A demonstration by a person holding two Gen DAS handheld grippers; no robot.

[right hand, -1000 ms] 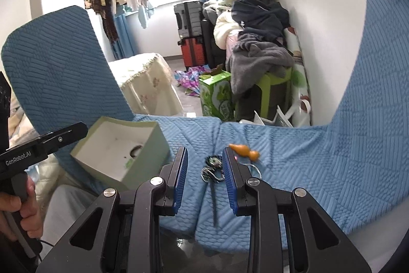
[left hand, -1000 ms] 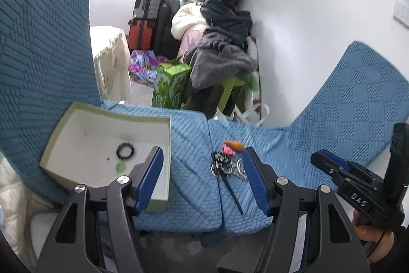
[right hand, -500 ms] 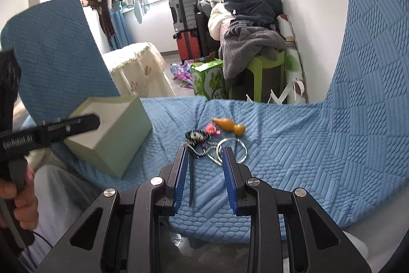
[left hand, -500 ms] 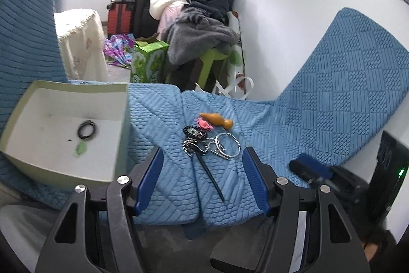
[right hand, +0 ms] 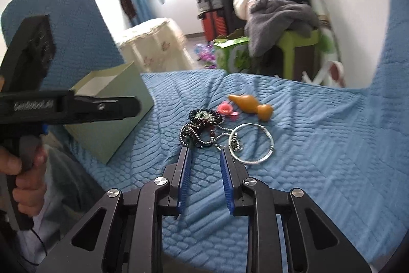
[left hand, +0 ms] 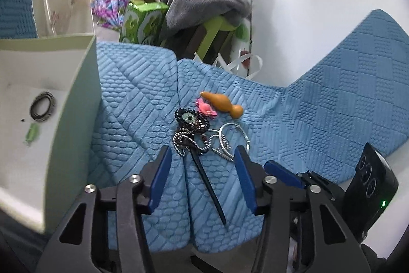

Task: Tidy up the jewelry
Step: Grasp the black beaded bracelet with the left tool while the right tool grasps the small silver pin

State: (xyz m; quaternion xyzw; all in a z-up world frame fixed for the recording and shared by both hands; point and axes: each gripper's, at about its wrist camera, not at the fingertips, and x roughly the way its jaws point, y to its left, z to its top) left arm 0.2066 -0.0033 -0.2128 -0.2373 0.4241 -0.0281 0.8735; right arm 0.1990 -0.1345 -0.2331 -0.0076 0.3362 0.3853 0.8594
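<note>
Tangled black-and-silver beaded necklace [left hand: 190, 131], black stick beneath

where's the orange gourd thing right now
The orange gourd lies on the blue quilted cover, at the far right edge of the jewelry pile, beside the pink flower piece and beyond the silver hoop.

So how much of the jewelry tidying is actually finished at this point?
Only a start. A dark ring and a small green piece already lie in the pale box. Nothing is in hand: the left gripper and right gripper are both open and empty, near the pile. Left on the blue cover: beaded necklace, pink flower, orange gourd, silver hoop, black hair stick.
</note>
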